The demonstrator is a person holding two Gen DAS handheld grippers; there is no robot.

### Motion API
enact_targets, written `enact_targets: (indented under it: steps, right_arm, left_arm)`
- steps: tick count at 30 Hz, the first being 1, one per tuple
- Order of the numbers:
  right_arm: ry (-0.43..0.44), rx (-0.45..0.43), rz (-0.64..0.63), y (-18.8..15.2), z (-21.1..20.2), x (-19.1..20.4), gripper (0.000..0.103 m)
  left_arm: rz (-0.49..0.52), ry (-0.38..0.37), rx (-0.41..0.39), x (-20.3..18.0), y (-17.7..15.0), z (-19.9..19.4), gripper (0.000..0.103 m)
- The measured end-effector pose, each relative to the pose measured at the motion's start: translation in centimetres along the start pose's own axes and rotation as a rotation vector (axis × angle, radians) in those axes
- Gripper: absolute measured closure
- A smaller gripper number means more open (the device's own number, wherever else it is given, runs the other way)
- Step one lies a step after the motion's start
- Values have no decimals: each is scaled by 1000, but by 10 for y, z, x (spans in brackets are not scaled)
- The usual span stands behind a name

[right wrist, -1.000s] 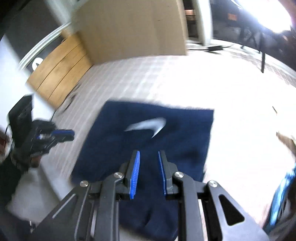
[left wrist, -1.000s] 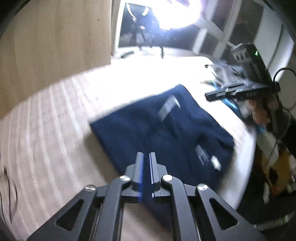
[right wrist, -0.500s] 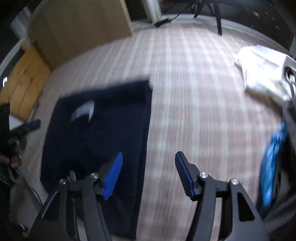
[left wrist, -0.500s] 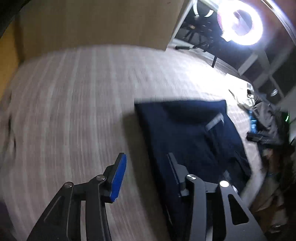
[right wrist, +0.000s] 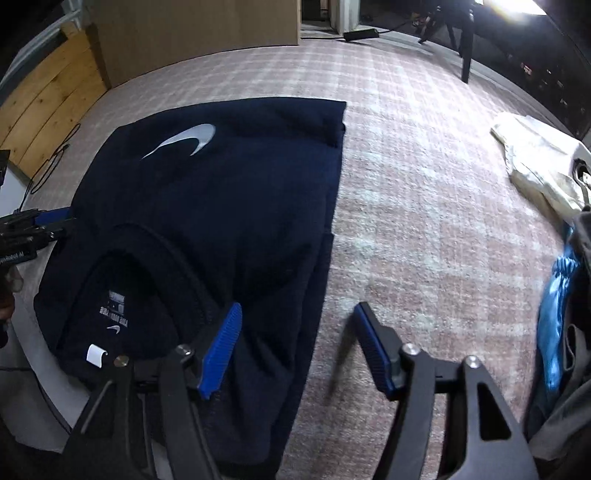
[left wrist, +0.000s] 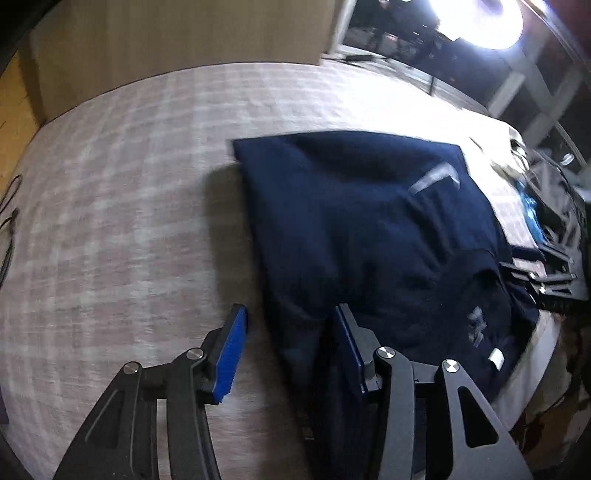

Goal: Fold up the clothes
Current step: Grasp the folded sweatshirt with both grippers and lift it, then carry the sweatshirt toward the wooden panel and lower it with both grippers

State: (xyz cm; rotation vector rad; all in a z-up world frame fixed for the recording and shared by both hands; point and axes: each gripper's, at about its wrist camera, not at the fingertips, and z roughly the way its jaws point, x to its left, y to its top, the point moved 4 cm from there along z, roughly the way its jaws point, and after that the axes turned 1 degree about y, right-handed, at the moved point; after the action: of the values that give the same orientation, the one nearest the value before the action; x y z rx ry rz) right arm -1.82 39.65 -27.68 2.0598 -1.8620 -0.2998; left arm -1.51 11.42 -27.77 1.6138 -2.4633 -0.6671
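A navy t-shirt (right wrist: 221, 206) with a grey swoosh logo lies flat on the checked bed cover, sides folded in, collar and label toward me; it also shows in the left wrist view (left wrist: 369, 240). My left gripper (left wrist: 288, 332) is open, its jaws on either side of the shirt's left edge near the collar end. My right gripper (right wrist: 295, 332) is open, its jaws on either side of the shirt's right edge. Neither holds cloth. The right gripper appears at the far right of the left wrist view (left wrist: 546, 284), the left gripper at the left of the right wrist view (right wrist: 33, 229).
A checked cover (right wrist: 424, 221) spreads over the bed. A cream garment (right wrist: 539, 158) lies at the right, with blue cloth (right wrist: 557, 314) and grey cloth near it. A wooden panel (right wrist: 192, 33) stands behind. A black cable (right wrist: 48, 166) lies at the left edge.
Both grippers went from shut to open and moved apart to the shirt's two side edges. They are lower and nearer the collar end now.
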Motion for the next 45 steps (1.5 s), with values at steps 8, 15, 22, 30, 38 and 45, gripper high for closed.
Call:
enact_targets:
  steps: [8,15,22,30,38,45]
  right_arm:
    - [98,-27,-33,-2,-3,19,91]
    - [279,-148,59,44,-53,41,93]
    - [337,-304,-112,128,-109,102,93]
    - [374,-418,-184,238,-88,174,93]
    - [221,-50,-177,240,70,192,91]
    - [245,-150,-104,238,44,184,75]
  left_arm:
    - [-96,-100,-75,-2,-3,-5,91]
    - [-183,-207,-182,18,21,-51,96]
    - [-143,-97,-366,80,86,-121,96]
    - [-107,130,-502,198,147,-156,96]
    - [-316,213,-46,337,133,-5,94]
    - [-335,151,-196,345,168,-29,79]
